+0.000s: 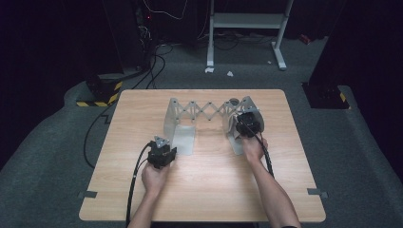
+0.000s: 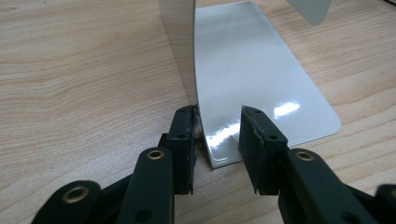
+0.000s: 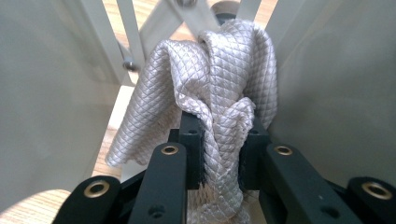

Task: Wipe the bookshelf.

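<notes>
Right gripper [image 3: 219,140]: jaws pinched on a bunched grey quilted cloth [image 3: 210,88]; the gripper's own view shows the diamond-stitched fabric squeezed between the two black pads and rising in folds above them.
Right gripper, high view [image 1: 248,124]: held at the right end plate of the rack; the cloth itself cannot be made out from here.
Left gripper [image 2: 218,135]: jaws partly apart, straddling the near corner of the rack's left foot plate; the left pad touches the upright edge, while a gap separates the right pad from the glossy sheet.
Left gripper, high view [image 1: 162,153]: just beside the left foot plate's near edge, on the person's left hand [image 1: 154,178].
Rack [image 1: 209,114]: grey metal expanding rack, scissor lattice spanning two upright end plates, standing at mid-table.
Rack, right gripper view [image 3: 42,93]: grey walls flank the cloth on both sides, lattice bars behind it.
Table [image 1: 199,190]: light wood top bearing the rack.
</notes>
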A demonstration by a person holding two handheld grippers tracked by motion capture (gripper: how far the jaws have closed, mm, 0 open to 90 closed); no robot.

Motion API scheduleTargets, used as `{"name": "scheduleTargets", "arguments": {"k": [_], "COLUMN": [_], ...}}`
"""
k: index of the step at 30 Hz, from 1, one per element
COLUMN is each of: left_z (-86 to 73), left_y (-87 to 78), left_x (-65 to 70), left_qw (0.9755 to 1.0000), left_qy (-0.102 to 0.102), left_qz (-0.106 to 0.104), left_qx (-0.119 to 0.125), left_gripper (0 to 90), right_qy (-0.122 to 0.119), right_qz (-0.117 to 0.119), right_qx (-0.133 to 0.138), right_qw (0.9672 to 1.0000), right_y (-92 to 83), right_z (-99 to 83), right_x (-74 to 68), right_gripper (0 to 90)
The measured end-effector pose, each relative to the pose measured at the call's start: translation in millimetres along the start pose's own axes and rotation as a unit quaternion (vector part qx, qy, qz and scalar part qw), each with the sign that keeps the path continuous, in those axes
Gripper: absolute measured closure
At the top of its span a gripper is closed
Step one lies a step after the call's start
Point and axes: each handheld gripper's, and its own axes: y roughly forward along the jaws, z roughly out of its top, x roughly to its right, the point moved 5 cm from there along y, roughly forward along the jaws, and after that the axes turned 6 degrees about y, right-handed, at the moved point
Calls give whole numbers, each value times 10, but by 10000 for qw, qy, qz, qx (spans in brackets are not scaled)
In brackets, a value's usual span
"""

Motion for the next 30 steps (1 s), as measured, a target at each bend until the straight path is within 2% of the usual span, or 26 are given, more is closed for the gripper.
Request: {"name": "scheduleTargets", "arguments": {"k": [4, 13, 20, 30], "left_z": [0, 0, 2, 4], "left_y": [0, 0, 2, 5], "left_x": [1, 3, -3, -3], "left_qw": [10000, 10000, 10000, 10000], "left_qy": [-1, -8, -13, -3], "left_qz": [6, 2, -16, -17], "left_qx": [-1, 1, 3, 4], "left_gripper": [658, 658, 658, 658], "right_qy": [-92, -84, -64, -188], "right_qz": [-93, -63, -28, -50], "right_qx": [149, 525, 720, 732], "right_qw": [9998, 9986, 9974, 9971], "right_y": [-159, -420, -517, -562], "right_z": [172, 451, 573, 657], "right_x": [-11, 1, 19, 15], "right_gripper": [770, 771, 770, 770]}}
